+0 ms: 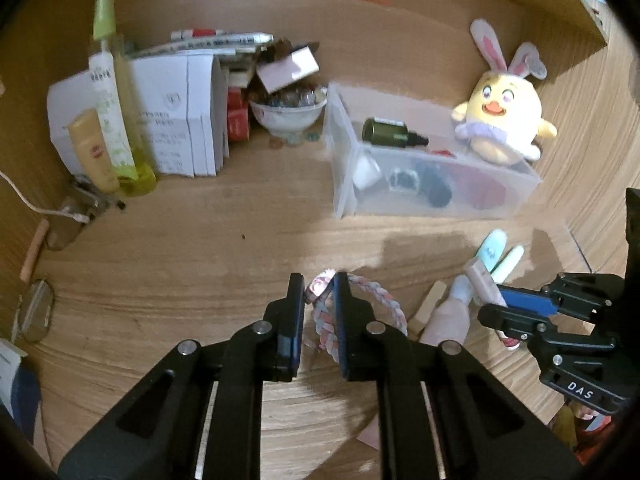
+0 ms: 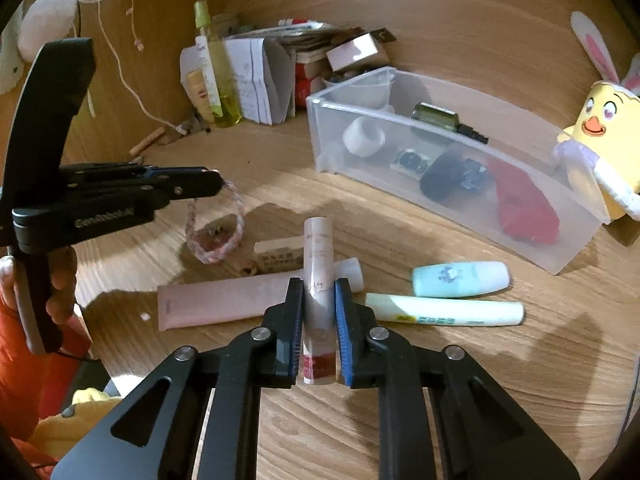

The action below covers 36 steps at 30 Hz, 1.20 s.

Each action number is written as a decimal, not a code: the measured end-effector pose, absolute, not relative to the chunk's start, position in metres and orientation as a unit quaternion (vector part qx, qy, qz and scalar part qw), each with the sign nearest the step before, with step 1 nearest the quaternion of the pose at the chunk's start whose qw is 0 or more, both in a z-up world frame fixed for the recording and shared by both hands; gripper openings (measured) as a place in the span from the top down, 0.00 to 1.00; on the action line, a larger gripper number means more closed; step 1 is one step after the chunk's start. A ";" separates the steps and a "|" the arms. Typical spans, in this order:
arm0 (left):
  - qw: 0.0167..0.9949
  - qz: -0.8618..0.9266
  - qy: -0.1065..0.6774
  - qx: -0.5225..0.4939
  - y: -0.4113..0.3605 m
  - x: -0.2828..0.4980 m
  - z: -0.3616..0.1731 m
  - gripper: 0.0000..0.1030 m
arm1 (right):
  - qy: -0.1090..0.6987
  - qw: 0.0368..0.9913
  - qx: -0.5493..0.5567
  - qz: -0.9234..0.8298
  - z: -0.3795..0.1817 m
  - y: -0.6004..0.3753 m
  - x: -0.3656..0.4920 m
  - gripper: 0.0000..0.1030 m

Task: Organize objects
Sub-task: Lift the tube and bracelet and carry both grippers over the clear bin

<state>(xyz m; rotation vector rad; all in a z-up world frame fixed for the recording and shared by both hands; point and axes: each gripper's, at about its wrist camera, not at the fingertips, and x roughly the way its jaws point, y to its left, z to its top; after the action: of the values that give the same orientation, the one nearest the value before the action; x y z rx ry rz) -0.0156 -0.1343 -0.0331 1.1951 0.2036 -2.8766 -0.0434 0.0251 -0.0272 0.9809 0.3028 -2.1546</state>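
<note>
My left gripper (image 1: 318, 286) is shut on a braided pink-and-white bracelet (image 1: 356, 312) and holds it above the wooden desk; it shows in the right wrist view (image 2: 218, 186) with the bracelet (image 2: 216, 232) hanging from it. My right gripper (image 2: 319, 286) is shut on a pale pink tube with a red end (image 2: 318, 264), held above a long pink tube (image 2: 224, 302) on the desk. The right gripper also shows in the left wrist view (image 1: 494, 306). A clear plastic bin (image 2: 568, 240) holding small items stands beyond.
A mint tube (image 2: 460, 278) and a pale yellow tube (image 2: 444, 314) lie right of my right gripper. A yellow chick plush (image 1: 504, 116) leans by the bin (image 1: 344, 184). White boxes (image 1: 180, 116), bottles (image 1: 112, 92) and a bowl (image 1: 288, 116) crowd the back left corner.
</note>
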 end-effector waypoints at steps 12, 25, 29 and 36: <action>-0.002 -0.935 0.074 0.347 -0.121 -0.021 -0.006 0.87 | 0.086 0.341 0.353 -0.867 0.003 0.053 -0.062 0.86; -0.021 -0.947 0.075 0.312 -0.097 -0.042 0.020 0.87 | 0.067 0.302 0.318 -0.896 0.037 0.086 -0.093 0.86; -0.027 -0.949 0.083 0.304 -0.093 -0.050 0.027 0.87 | 0.063 0.296 0.311 -0.901 0.045 0.090 -0.102 0.86; -0.037 -0.954 0.085 0.287 -0.082 -0.063 0.041 0.87 | 0.061 0.282 0.301 -0.909 0.057 0.094 -0.120 0.86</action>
<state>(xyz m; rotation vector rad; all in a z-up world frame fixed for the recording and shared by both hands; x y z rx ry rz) -0.0630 -0.0822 0.0412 0.9218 0.2750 -3.0675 -0.1195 0.0937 0.0568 0.8071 0.1628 -2.4351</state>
